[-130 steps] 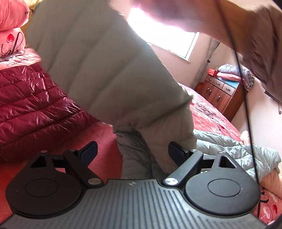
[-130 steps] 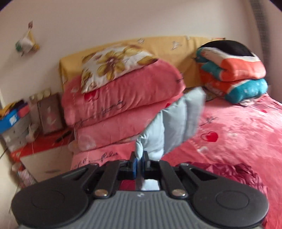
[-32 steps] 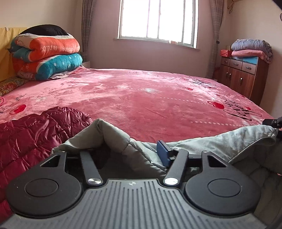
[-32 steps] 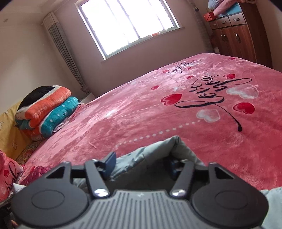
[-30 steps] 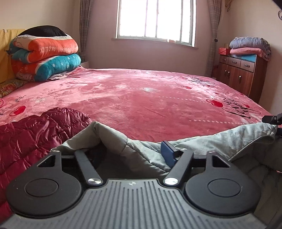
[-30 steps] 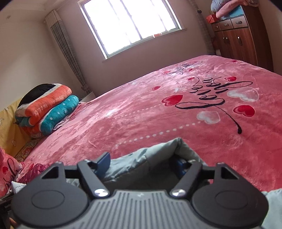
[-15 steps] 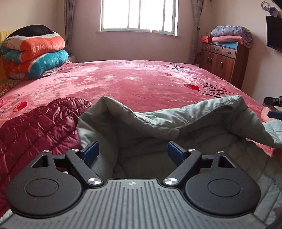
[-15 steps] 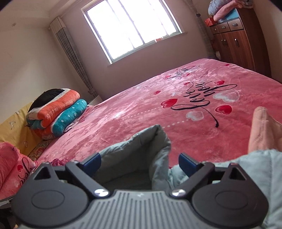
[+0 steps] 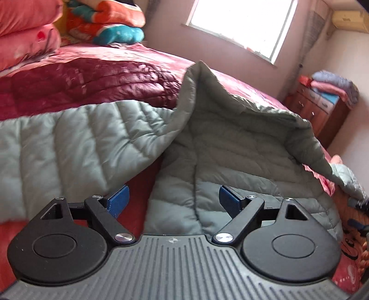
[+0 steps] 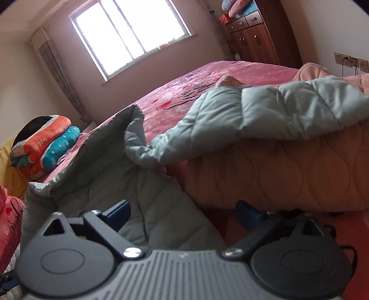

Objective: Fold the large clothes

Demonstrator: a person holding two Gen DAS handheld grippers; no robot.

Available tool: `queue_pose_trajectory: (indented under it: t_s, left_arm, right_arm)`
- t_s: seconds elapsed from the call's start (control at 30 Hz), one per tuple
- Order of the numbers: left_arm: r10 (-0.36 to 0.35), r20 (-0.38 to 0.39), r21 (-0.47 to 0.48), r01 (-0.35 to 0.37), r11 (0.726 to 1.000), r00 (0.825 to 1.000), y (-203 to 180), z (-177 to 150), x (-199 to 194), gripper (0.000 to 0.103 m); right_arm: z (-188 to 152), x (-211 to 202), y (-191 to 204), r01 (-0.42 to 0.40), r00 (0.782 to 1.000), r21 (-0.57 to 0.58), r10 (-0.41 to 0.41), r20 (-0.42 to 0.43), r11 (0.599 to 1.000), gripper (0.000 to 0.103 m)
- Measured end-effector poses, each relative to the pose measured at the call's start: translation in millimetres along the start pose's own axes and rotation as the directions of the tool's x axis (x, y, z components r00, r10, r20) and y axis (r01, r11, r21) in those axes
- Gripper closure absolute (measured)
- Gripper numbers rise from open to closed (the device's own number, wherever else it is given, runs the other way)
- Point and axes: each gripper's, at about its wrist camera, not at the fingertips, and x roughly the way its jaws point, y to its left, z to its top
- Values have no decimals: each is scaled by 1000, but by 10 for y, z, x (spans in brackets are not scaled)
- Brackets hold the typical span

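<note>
A grey-green puffer jacket (image 9: 230, 147) lies spread on the pink bed (image 10: 196, 78), lining up, with its far edge standing in a peak. One sleeve (image 9: 69, 143) stretches off to the left. In the right wrist view the jacket (image 10: 110, 184) fills the lower left, and its other sleeve (image 10: 276, 113) runs right over a peach quilted garment (image 10: 276, 166). My left gripper (image 9: 173, 200) hovers open just above the jacket's near part, its blue pads clear of the cloth. My right gripper (image 10: 184, 213) stands wide open at the jacket's near right edge, gripping nothing.
A maroon puffer jacket (image 9: 92, 78) lies beyond the left sleeve. Pink pillows (image 9: 25, 34) and folded orange and teal blankets (image 9: 108, 20) sit at the bed's head. A wooden dresser (image 10: 253, 39) with folded bedding stands against the far wall beside the window.
Both grippers opened, let go of the jacket's folded edge and pulled back toward the near side. The jacket now lies spread out with both sleeves in view.
</note>
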Motion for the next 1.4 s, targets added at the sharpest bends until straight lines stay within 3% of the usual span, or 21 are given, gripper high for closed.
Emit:
queue_pose_trajectory:
  t_s: [0.2,0.33,0.4,0.5,0.57,0.6,0.7,0.73,0.93,1.4]
  left_arm:
    - [-20,-40,-82,16,996,999,191,-216,-16,0]
    - [-54,-57,-93,49,994,997,143,-296,37,0]
    - [-64,-67,-78,59,995,996,92,-340,85,0]
    - [-52,-78,-53,47,997,996,25,-373,157,0]
    - [-58,-76,-59,54,997,995,17,-389,165,2]
    - [-60,-78,-59,55,997,995,5,-401,158,10]
    - [-70,-95,-48,65,997,993,-79,-344,148,43]
    - [-78,-100,-45,74,996,992,-106,-363,163,57]
    - [-108,-96,-22,106,994,989,-199,-362,49,88]
    - [-241,-32,82,243,967,970,-383,-346,-854,91]
  right_arm:
    - [-177,204,-142,-34,994,47,39,-97,998,8]
    - [-236,283,-93,-71,992,45,75,-98,996,11]
    - [-250,291,-60,-109,988,53,114,-104,993,33]
    - [-287,317,-2,-123,983,58,130,-133,991,55]
    - [-304,306,39,-134,979,54,140,-145,990,76]
    - [-303,293,53,-143,978,58,150,-147,988,84]
    - [-298,198,83,-158,976,75,167,-142,985,93]
    - [-299,159,88,-163,975,82,173,-138,983,94]
    - [-310,-126,202,-190,975,84,198,-104,978,98]
    - [-144,-940,388,-271,961,56,273,-36,961,99]
